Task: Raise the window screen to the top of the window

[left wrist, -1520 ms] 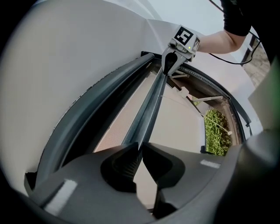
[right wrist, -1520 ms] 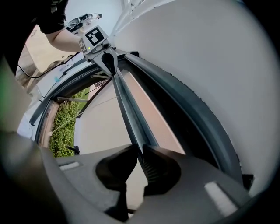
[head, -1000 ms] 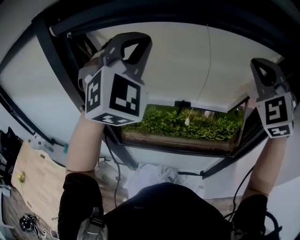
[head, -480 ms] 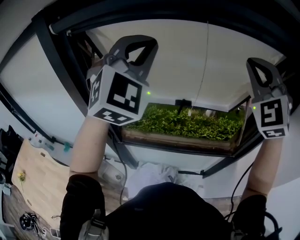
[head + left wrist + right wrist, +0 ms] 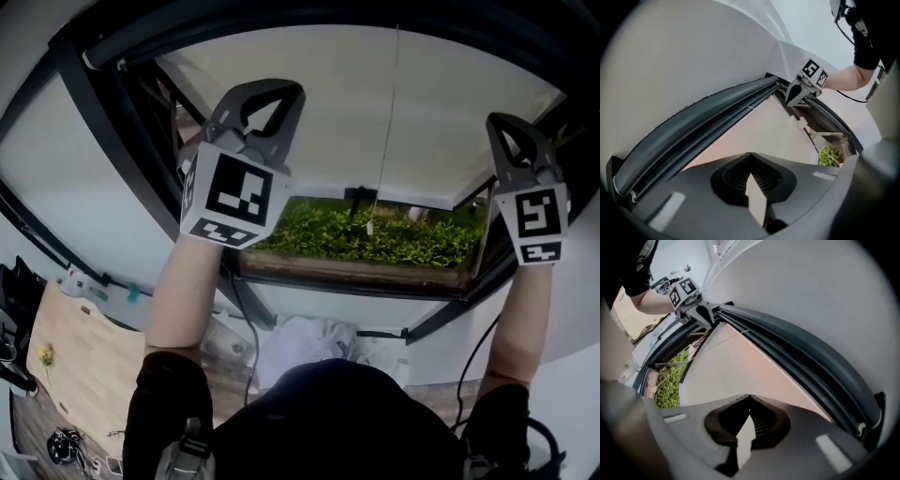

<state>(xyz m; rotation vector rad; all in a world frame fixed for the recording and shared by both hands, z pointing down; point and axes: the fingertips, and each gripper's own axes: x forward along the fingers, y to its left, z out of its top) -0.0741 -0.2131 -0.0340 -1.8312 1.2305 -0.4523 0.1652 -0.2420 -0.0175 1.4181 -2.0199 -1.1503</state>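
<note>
Dark frame [image 5: 98, 122] is running up just outside the left gripper [image 5: 265, 92], to its left. A bare forearm [image 5: 183, 291] is holding that gripper raised, its cube [image 5: 234, 197] facing the head camera.

Left gripper: jaws are standing together, tips meeting, with nothing gripped between them. In the left gripper view the tips [image 5: 750, 154] are pointing at the pale screen [image 5: 759, 133]. The frame's dark rail [image 5: 708, 115] is crossing above the tips. It is not possible to tell whether the tips are touching the screen.

The screen [image 5: 422, 122] is lying straight ahead of both grippers and spanning the gap between them. It is covering most of the opening. Its lower edge is sitting below the level of both jaw tips, near the height of the cubes. Under that edge a strip is standing open, and greenery [image 5: 375, 239] is showing through it.

A thin cord [image 5: 386, 122] is hanging down the screen between the two grippers, nearer the right one.

Right gripper [image 5: 503, 122]: jaws are likewise standing together on nothing. In the right gripper view its tips [image 5: 750, 397] are facing the screen [image 5: 736, 364], with the left gripper [image 5: 701, 312] showing far across the sheet. Its cube [image 5: 534, 220] is facing the head camera.
</note>
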